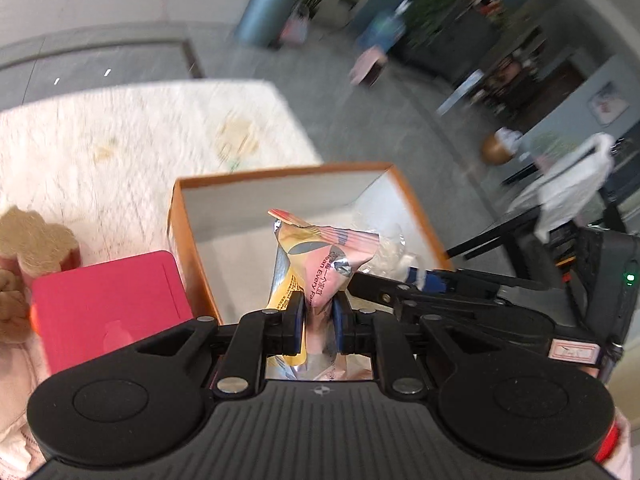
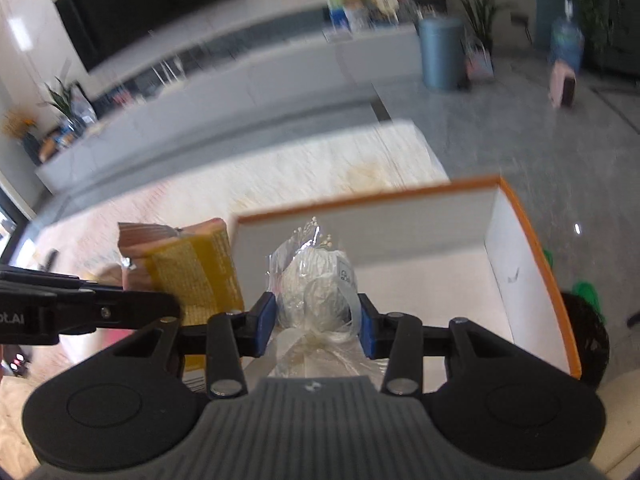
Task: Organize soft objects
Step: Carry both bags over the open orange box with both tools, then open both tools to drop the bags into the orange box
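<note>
My left gripper (image 1: 318, 322) is shut on a pink and yellow snack packet (image 1: 316, 256) and holds it over the near edge of an open orange-rimmed box (image 1: 280, 172). My right gripper (image 2: 318, 322) is closed on a clear plastic bag with a white soft item (image 2: 316, 280) inside the same box (image 2: 532, 264). The right gripper and its bag also show in the left wrist view (image 1: 400, 276), just right of the packet. The packet shows in the right wrist view (image 2: 192, 264), at the box's left wall.
A red box (image 1: 108, 304) lies left of the orange box, with a beige plush toy (image 1: 32, 240) beyond it. All stand on a cream rug (image 1: 140, 140). Grey floor, a blue bin (image 2: 444, 52) and a long low cabinet (image 2: 240, 80) lie beyond.
</note>
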A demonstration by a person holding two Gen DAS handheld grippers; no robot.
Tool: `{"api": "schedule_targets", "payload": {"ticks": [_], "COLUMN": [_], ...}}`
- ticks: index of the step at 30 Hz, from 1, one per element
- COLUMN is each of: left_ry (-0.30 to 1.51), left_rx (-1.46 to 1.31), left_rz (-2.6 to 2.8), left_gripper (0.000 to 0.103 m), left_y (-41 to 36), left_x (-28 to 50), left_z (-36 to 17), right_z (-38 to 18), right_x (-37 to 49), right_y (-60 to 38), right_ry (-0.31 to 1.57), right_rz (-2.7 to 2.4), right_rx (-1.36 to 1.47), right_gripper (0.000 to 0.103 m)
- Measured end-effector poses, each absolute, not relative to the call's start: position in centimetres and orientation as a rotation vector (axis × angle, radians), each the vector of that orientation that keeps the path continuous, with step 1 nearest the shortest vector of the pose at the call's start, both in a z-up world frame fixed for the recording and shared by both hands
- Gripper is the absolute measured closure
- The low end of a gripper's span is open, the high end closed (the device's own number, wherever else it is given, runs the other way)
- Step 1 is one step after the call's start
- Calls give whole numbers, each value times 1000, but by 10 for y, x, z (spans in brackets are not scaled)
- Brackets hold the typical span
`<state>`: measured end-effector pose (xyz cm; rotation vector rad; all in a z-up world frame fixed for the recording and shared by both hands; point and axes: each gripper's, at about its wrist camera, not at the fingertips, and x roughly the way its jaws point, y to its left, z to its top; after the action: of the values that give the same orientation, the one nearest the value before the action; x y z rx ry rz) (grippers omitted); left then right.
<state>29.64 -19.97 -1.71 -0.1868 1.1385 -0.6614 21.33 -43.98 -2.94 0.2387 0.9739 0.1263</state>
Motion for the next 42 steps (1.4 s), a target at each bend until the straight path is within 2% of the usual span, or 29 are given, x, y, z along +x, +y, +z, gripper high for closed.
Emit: {"api": "schedule_targets", "payload": {"ticks": [10, 18, 19, 21, 31, 42], "left_ry": [1304, 1319, 1316, 1303, 1206, 880], "left_rx": [-3, 11, 9, 3, -22, -20], "left_rz": [-533, -520, -524, -526, -549, -532], "left_gripper": [86, 84, 81, 78, 77, 77], "left_y": [-238, -249, -250, -248, -216, -146], "left_x": [310, 310, 309, 307, 273, 189], "left_z": [-68, -78, -76, -70, -34, 19], "right_z": [-103, -117, -116, -113, -77, -10], "right_x": [254, 257, 256, 255, 232, 160], "right_y": [-455, -448, -448, -447, -435, -361], "right_ry": [1196, 1237, 1240, 1238, 1184, 964], "right_rz": [174, 203, 198, 179, 142, 208], "right_rx": [273, 262, 251, 230, 145, 31], "right_gripper": [59, 52, 50, 39, 39, 36]}}
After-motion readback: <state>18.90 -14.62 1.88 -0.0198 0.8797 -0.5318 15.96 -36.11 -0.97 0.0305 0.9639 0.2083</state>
